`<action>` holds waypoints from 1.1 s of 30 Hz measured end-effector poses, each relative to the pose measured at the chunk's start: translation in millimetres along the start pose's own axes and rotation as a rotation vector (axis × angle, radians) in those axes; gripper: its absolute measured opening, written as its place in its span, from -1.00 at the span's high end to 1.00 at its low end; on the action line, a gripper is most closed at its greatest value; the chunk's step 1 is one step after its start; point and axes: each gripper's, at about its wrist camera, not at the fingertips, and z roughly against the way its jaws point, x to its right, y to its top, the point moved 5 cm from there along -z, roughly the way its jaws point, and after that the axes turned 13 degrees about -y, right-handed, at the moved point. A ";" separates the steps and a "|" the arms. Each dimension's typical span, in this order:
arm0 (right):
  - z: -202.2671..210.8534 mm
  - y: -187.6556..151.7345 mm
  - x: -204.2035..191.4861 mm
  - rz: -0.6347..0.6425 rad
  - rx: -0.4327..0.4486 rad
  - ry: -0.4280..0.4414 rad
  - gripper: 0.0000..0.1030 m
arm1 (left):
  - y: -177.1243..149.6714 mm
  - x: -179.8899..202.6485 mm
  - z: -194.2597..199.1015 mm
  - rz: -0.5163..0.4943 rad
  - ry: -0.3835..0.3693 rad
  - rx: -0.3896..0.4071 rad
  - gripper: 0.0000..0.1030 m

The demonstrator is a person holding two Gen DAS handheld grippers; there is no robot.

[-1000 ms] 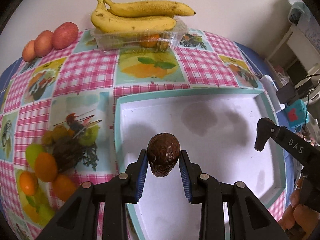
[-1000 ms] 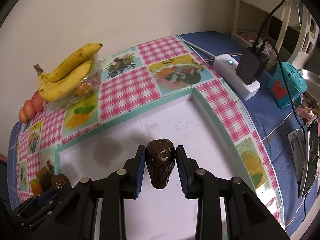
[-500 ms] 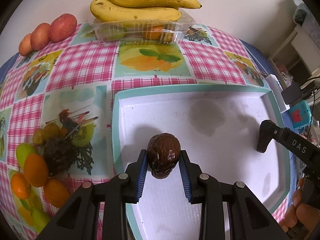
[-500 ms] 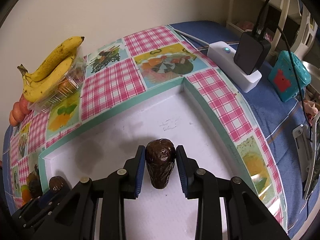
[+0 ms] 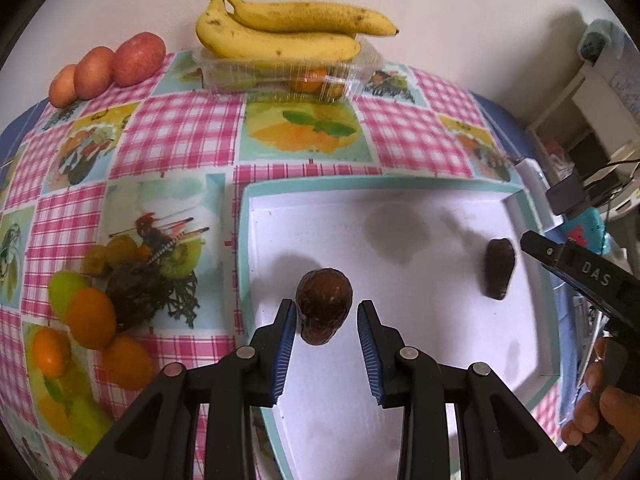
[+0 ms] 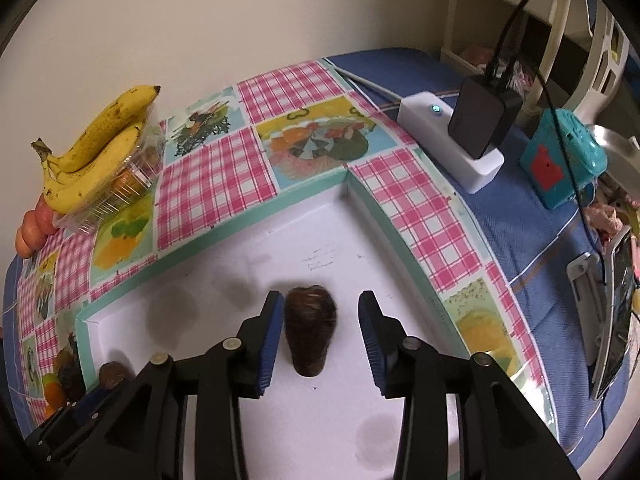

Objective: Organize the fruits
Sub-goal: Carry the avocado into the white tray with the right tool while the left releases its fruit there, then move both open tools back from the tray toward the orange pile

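A white tray with a teal rim (image 5: 360,184) (image 6: 248,220) lies on the checked tablecloth. My left gripper (image 5: 326,320) points down at its left part. A dark brown avocado (image 5: 324,306) rests on the tray floor between the pads, with a thin gap at the right pad. My right gripper (image 6: 322,320) is over the tray's right part and its jaws are opening. A second dark avocado (image 6: 311,332) (image 5: 499,268) lies on the tray between them, clear of the right pad. The left-held avocado (image 6: 114,374) shows at the right wrist view's lower left.
Two bananas (image 5: 280,36) sit on a clear plastic box (image 5: 288,76) at the back, three reddish fruits (image 5: 108,68) to their left. Orange and green fruit shapes (image 5: 90,318) lie left of the tray. Right of it are a power strip (image 6: 452,136), teal box (image 6: 564,160) and phone (image 6: 616,320).
The right jaws have parted and let go of their avocado, which now lies on the tray. The left pads have eased off their avocado. Neither hand has shifted much.
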 end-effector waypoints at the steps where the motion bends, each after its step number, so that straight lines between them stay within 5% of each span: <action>1: 2.5 0.8 -0.1 0.001 0.003 0.004 0.23 | 0.9 -0.4 3.8 0.004 -0.004 0.005 0.31; 6: 14.6 4.3 0.9 0.008 0.022 0.021 0.22 | 7.3 -21.9 31.5 0.083 0.019 0.062 0.14; 11: 19.8 5.1 0.1 0.017 0.029 0.035 0.22 | 9.2 -66.7 63.8 0.207 0.165 0.159 -0.57; 15: 18.3 2.7 -7.5 0.040 0.023 0.045 0.18 | 6.1 -104.4 83.6 0.309 0.274 0.216 -0.61; 18: 19.4 -0.4 -18.6 0.075 0.023 0.057 -0.09 | 0.3 -124.9 90.8 0.371 0.329 0.232 -0.77; 23: 25.0 -5.5 -40.8 0.134 0.037 0.060 -0.13 | -13.8 -152.5 99.2 0.444 0.418 0.240 -0.98; 25: 27.4 -8.3 -51.2 0.165 0.041 0.061 -0.34 | -17.0 -158.3 100.0 0.462 0.436 0.237 -0.98; 29: 32.5 -13.9 -70.7 0.235 0.054 0.069 -0.38 | -18.4 -164.4 100.3 0.479 0.465 0.243 -1.00; 33: 36.0 -18.8 -85.6 0.275 0.065 0.114 -0.62 | -19.8 -167.0 101.4 0.476 0.498 0.245 -1.00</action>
